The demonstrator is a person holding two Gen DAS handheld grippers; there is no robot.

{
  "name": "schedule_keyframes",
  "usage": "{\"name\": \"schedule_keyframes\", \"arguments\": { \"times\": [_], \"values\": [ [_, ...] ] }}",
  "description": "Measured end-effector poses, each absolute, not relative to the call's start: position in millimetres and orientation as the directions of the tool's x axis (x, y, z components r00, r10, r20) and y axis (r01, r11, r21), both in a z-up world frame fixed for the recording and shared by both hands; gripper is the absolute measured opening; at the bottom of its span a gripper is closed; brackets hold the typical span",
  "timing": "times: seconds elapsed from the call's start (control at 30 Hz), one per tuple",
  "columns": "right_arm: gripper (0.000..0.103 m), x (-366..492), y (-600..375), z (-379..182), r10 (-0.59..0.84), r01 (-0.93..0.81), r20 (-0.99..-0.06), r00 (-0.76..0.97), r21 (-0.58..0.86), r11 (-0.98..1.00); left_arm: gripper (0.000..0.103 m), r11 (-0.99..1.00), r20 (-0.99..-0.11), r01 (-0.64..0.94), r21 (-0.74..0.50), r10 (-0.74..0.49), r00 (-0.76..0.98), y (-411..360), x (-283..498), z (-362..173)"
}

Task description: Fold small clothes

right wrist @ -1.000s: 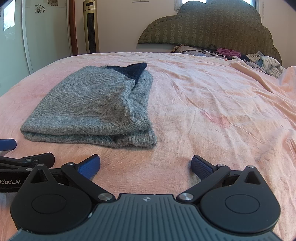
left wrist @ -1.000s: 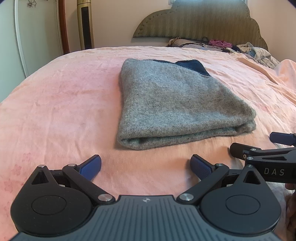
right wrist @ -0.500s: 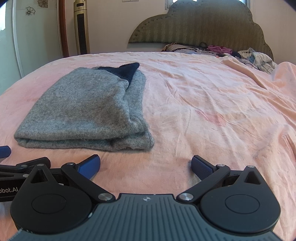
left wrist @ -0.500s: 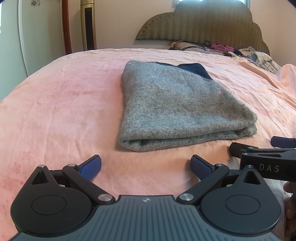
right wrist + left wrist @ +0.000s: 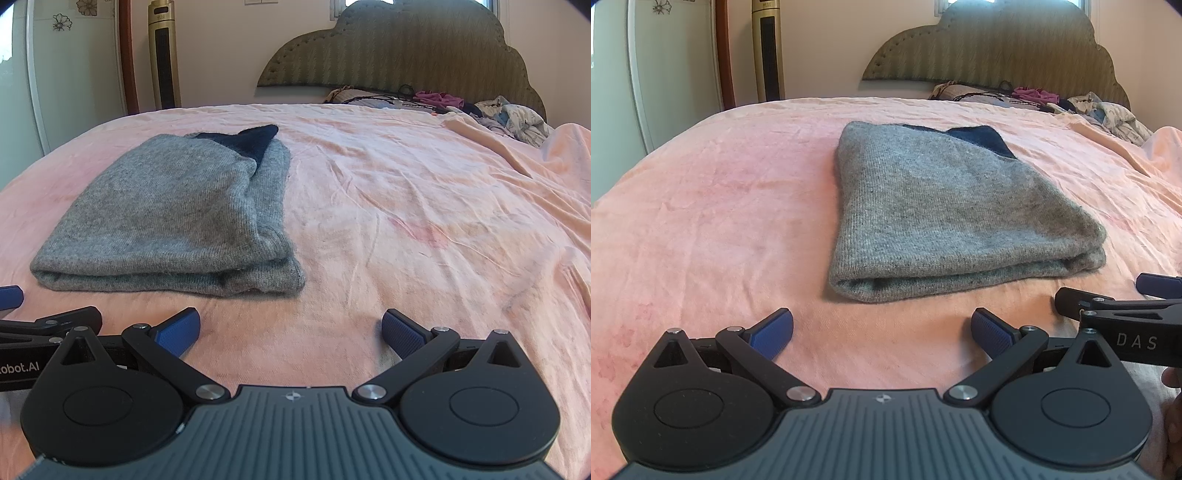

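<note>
Sweater [image 5: 945, 214], grey knit with a dark blue part at its far end, lay folded into a compact stack on the pink bed [image 5: 713, 206], its shape unchanged over the last second, so the fold looked finished. Both tongs had drawn slightly nearer: left tongs [image 5: 882, 328] and right tongs [image 5: 291, 328] hovered side by side just short of its near edge, spread wide, gripping nothing.

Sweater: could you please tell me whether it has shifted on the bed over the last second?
No. The sweater lies at the same offset left of the stain on the sheet as before.
</note>
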State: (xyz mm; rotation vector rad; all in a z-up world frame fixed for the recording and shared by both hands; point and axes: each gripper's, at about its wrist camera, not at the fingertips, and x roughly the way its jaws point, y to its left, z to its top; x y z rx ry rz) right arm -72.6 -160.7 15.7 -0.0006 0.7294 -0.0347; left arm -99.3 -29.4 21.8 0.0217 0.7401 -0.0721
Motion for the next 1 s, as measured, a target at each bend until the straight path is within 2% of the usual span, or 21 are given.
{"name": "schedule_keyframes", "arguments": {
  "times": [1.0],
  "values": [
    [0.103,-77.4,-161.4,15.5,-0.030,0.030,-0.666,0.745,-0.011,0.999,0.103,0.997,-0.673,0.073,-0.006,-0.059,0.737,-28.3,-99.4,21.9]
  ]
}}
